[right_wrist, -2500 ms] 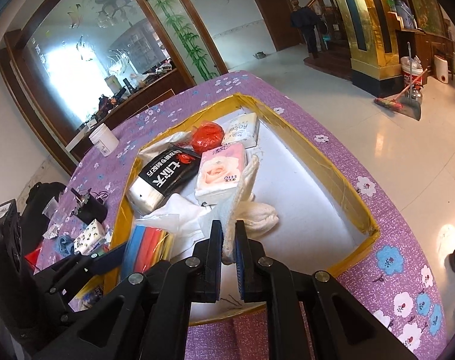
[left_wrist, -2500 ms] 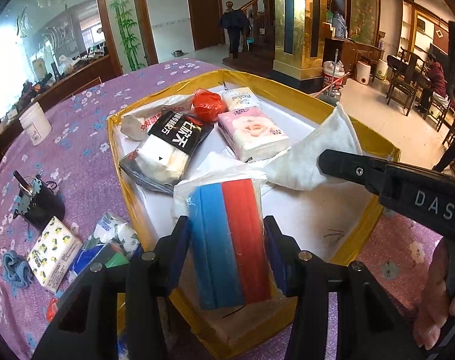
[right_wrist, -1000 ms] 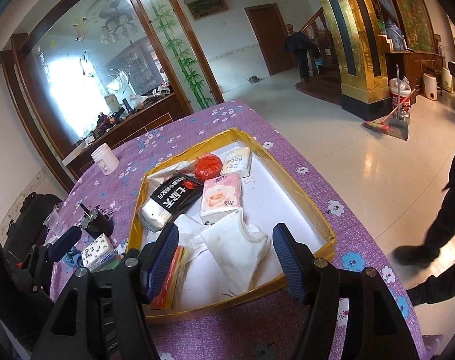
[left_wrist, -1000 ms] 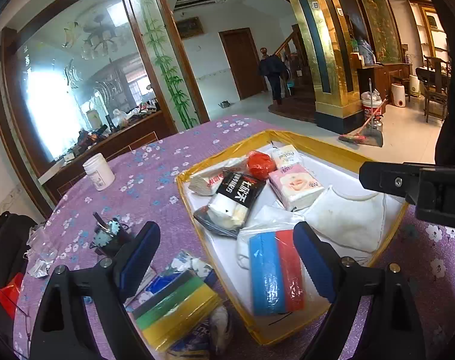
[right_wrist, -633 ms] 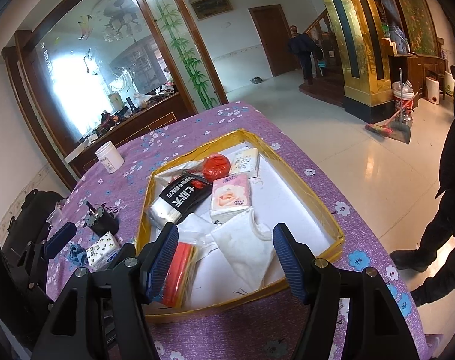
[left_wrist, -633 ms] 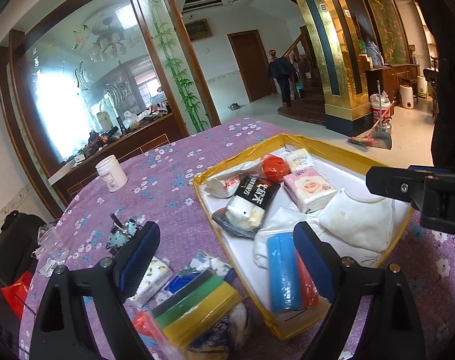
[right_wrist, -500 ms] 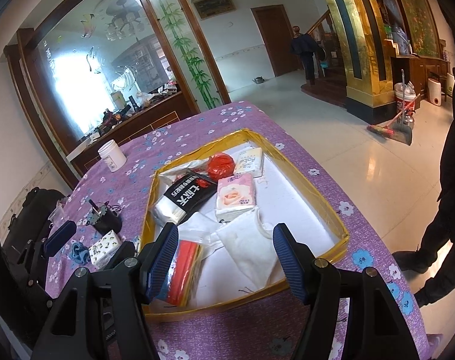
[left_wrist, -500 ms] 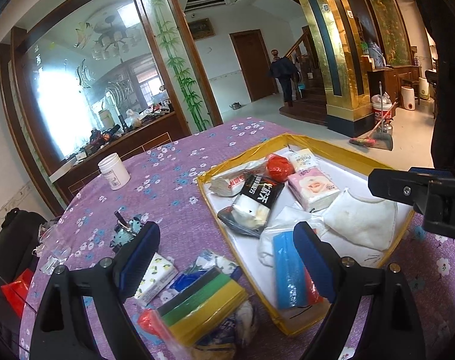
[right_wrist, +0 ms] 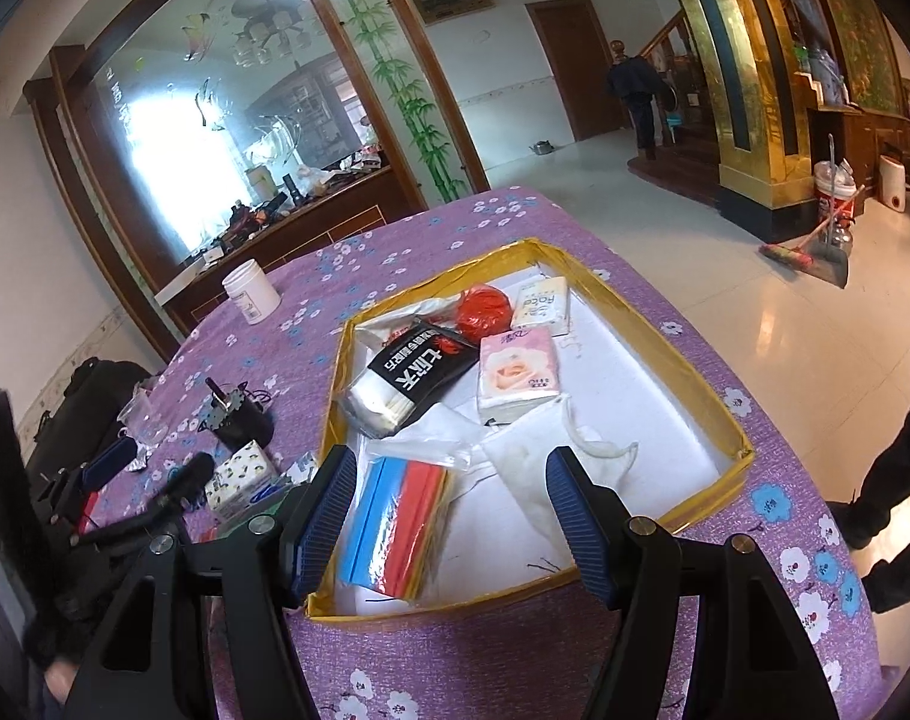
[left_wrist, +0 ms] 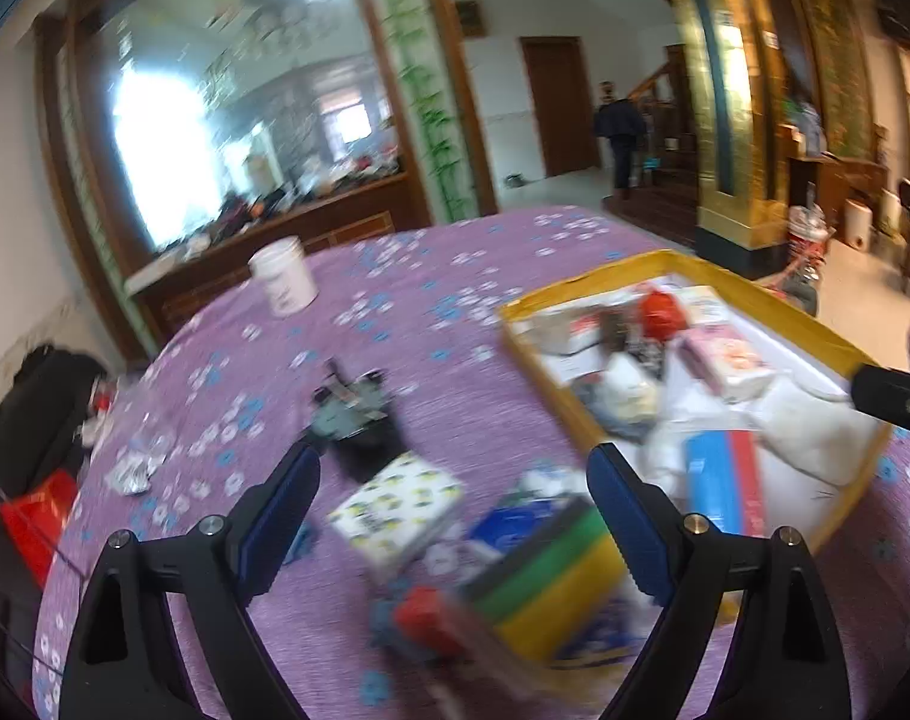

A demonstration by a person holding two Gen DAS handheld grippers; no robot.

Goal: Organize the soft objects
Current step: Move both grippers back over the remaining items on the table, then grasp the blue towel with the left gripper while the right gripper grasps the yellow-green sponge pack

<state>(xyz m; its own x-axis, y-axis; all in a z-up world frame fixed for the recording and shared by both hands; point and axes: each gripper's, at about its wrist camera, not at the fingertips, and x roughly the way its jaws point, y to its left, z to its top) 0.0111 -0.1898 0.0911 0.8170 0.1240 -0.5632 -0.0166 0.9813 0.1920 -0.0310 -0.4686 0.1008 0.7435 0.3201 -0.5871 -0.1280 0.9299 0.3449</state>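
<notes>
A yellow-rimmed tray (right_wrist: 665, 330) on the purple tablecloth holds a blue-and-red sponge pack (right_wrist: 395, 528), a white cloth (right_wrist: 539, 462), a pink tissue pack (right_wrist: 518, 375), a black packet (right_wrist: 413, 372) and a red bag (right_wrist: 484, 306). My right gripper (right_wrist: 449, 474) hangs open above the tray's near end, with nothing between its fingers. My left gripper (left_wrist: 449, 480) is open too, left of the tray (left_wrist: 725, 282). Under it, on the cloth, lie a lemon-print tissue pack (left_wrist: 395, 507) and a green-and-yellow sponge pack (left_wrist: 545, 576). The left wrist view is blurred.
A white jar (right_wrist: 251, 291) stands far back on the table. A black gadget (right_wrist: 239, 414) and a small glass sit left of the tray. A dark bag (left_wrist: 35, 408) lies beyond the table's left edge. A person's legs (right_wrist: 893, 480) stand at the right.
Earlier the left gripper let go of the blue-and-red pack and the right one the white cloth. Since then my left gripper has swung left off the tray, over the loose packs.
</notes>
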